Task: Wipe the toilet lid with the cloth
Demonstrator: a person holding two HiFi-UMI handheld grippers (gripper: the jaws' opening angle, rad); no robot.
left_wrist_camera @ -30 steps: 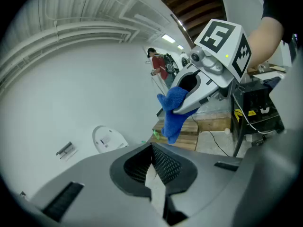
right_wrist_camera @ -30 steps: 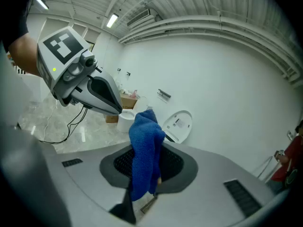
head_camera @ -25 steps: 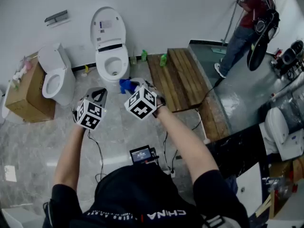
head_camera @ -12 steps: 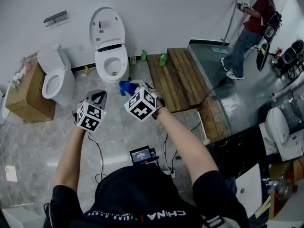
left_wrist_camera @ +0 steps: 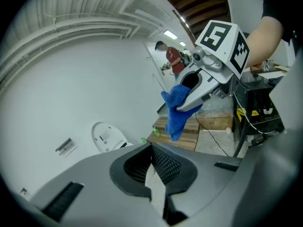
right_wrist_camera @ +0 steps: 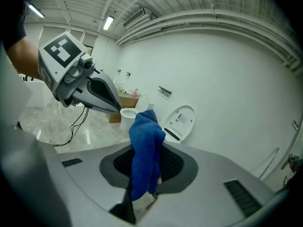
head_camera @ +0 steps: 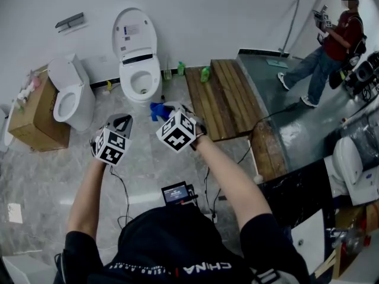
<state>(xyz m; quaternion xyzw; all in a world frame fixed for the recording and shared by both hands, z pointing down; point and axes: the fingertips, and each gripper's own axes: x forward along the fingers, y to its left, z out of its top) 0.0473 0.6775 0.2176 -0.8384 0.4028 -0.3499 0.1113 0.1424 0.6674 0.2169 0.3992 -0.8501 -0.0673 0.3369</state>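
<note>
Jaws of the right gripper (right_wrist_camera: 149,168) are squeezed tight on the blue cloth (right_wrist_camera: 144,136), which sticks up from between them; the jaws of the left gripper (left_wrist_camera: 154,167) are pressed together with nothing in them. Both hang side by side above the grey floor (head_camera: 47,176), well apart from the white toilet (head_camera: 140,78) by the far wall, its toilet lid (head_camera: 134,33) standing up. A second toilet (head_camera: 71,93) and a brown box (head_camera: 26,123) sit to its left, and the head view shows only a bit of the cloth.
</note>
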